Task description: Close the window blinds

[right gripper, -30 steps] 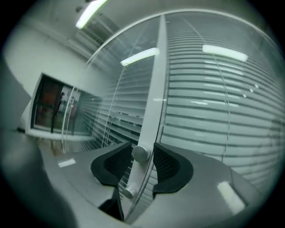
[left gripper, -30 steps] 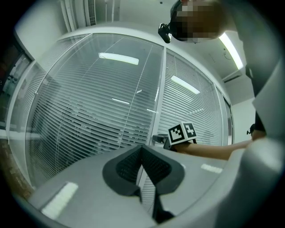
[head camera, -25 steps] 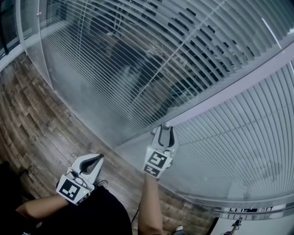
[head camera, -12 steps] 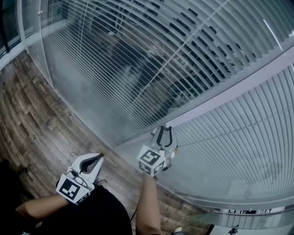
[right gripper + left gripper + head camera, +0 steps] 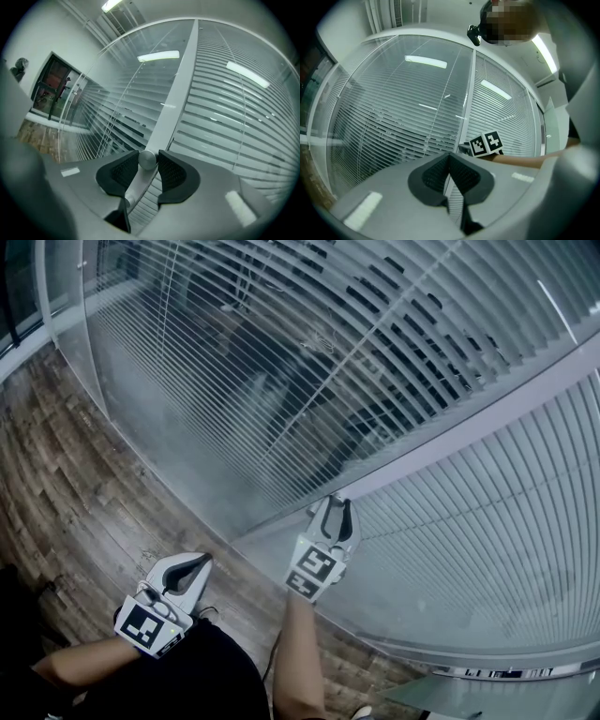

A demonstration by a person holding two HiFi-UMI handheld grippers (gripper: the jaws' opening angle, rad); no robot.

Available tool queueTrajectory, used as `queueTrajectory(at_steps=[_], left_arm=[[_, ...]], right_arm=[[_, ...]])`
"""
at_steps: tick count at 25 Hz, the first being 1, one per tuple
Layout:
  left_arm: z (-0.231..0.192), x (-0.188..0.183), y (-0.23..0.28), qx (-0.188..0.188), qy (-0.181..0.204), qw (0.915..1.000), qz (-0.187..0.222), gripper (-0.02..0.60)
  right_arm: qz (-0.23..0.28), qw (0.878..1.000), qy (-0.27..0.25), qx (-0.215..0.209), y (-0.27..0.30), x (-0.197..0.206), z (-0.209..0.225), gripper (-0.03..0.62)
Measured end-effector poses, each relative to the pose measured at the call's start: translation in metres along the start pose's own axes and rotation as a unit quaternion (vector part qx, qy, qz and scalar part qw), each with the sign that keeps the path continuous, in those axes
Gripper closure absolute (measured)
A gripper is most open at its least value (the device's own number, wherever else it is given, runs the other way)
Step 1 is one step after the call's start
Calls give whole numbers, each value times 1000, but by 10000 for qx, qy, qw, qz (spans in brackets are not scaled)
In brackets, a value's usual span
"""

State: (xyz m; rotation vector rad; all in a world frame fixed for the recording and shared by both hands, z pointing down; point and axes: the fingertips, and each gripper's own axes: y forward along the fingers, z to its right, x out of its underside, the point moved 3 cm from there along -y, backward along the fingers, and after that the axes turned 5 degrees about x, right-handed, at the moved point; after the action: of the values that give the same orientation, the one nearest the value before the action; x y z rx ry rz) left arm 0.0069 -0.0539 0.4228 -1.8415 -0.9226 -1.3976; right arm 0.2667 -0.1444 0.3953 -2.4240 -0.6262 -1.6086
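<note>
A small round metal knob (image 5: 147, 160) sits on the grey post (image 5: 469, 423) between two glass panes with blinds inside. My right gripper (image 5: 147, 158) is shut on this knob, a pad pressed to each side; in the head view the right gripper (image 5: 336, 506) reaches up to the post's lower end. The left pane's blinds (image 5: 281, 371) show dark gaps between the slats. The right pane's blinds (image 5: 487, 521) look flatter and paler. My left gripper (image 5: 201, 562) hangs low at the left, away from the glass, its jaws shut on nothing (image 5: 449, 155).
Wood-plank floor (image 5: 66, 474) runs along the foot of the curved glass wall. A dark doorway (image 5: 54, 86) stands far off at the left. Ceiling lights (image 5: 158, 56) reflect in the glass. The person's forearm (image 5: 295, 662) stretches up to the right gripper.
The right gripper's marker cube has turned one way and partly back while staying at the knob. The left gripper has not moved.
</note>
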Motion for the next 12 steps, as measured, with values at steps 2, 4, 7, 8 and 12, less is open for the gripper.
queueTrajectory(at_steps=[2,4,7,8,12], left_arm=[[-2,0,-1,-19,-5,10000,-13,580],[-3,-1,-2,-33,-8,10000,-1,580],[-4,2,-2,-52,-80,10000,-14,580],[-5,3,-2,-56,-96,9999,-16,580],[-5,1,-2,-34,-38,10000,-1,580]], right_arm=[[-16,9997,244,0,0,0,1,461],[-3,9989,474,23,0,-2,2,461],[10,9963,854,31,0,-2,5,461],[-7,9950,995,11,1,0,5,461],[-67,9875,1576,-37,1,0,7,461]])
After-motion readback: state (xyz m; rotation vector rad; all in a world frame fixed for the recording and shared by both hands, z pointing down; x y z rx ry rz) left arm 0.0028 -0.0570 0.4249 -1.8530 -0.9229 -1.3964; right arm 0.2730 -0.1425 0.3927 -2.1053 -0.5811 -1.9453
